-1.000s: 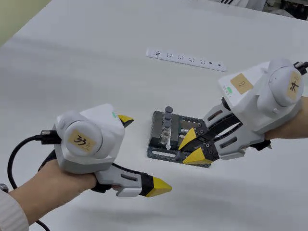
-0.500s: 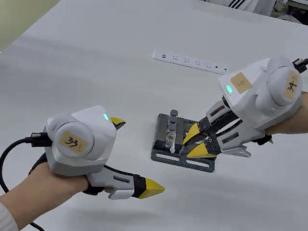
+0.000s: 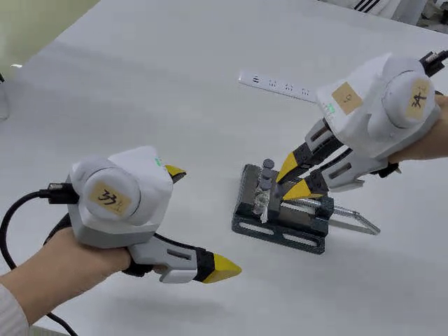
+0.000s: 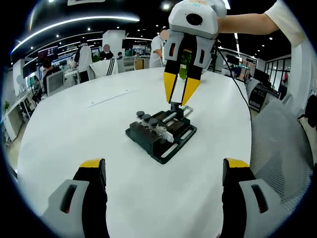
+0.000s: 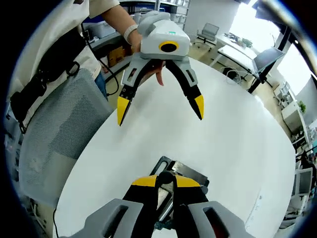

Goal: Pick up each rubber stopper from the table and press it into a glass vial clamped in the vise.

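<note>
On the table (image 3: 140, 84), a vise (image 3: 280, 234) clamps stoppered vials (image 3: 264, 187). The right gripper (image 3: 294, 179), at its 1 o'clock, has jaws narrowed, grasp indeterminate; the left gripper (image 3: 203, 220), at 8 o'clock, is released, empty.

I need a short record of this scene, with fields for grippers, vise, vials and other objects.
left gripper: open, empty, over the table, apart from the vise
right gripper: jaws nearly together above the vise; grip unclear
vise: dark, on the white table
vials: row in the vise, dark stoppers on top
other: white power strip beyond
</note>
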The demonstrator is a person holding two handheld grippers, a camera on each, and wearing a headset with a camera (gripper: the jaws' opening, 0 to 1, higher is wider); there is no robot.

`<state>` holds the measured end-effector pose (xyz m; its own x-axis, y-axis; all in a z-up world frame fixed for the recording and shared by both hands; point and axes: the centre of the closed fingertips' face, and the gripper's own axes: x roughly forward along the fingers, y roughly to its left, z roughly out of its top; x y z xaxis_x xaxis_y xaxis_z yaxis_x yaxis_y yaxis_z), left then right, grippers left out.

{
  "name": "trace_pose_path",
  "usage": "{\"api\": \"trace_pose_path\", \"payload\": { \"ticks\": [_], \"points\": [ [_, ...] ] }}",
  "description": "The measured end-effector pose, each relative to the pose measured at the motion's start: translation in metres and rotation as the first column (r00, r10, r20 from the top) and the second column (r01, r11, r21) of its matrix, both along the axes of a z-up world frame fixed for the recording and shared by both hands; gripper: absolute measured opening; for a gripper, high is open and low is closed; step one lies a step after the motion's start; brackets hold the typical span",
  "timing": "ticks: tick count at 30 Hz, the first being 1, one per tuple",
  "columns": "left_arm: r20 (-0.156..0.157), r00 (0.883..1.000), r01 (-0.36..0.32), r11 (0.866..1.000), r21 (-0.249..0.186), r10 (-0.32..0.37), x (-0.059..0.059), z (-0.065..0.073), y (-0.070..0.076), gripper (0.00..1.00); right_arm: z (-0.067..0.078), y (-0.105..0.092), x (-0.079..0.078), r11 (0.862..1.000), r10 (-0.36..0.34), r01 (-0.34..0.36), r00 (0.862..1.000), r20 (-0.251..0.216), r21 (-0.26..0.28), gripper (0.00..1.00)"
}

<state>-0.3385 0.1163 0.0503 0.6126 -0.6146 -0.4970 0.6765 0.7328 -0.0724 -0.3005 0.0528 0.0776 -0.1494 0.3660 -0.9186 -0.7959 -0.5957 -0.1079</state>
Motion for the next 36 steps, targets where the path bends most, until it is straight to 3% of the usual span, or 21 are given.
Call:
{"api": "trace_pose_path", "payload": {
  "ticks": [7,14,18,36],
  "points": [
    [-0.01,1.0,-0.013,1.0,-0.008,0.013,0.001,-0.004,0.003,0.97,-0.016,0.006,0.008,0.997,0.066,-0.064,0.998,0.026,-0.047,0.06],
    [-0.025,0.999,-0.027,1.0,-0.015,0.027,-0.002,-0.01,0.001,0.96,-0.028,0.006,0.016,0.985,0.159,-0.152,0.984,0.084,-0.083,0.06],
    [-0.033,0.999,-0.033,0.999,-0.021,0.032,-0.002,-0.014,0.0,0.96,-0.034,0.002,0.014,0.978,0.192,-0.183,0.978,0.086,-0.102,0.05],
    [-0.05,0.998,-0.041,0.998,-0.047,0.039,-0.005,-0.022,-0.006,0.94,-0.046,-0.003,0.016,0.96,0.248,-0.229,0.962,0.116,-0.161,0.05]
  ]
}}
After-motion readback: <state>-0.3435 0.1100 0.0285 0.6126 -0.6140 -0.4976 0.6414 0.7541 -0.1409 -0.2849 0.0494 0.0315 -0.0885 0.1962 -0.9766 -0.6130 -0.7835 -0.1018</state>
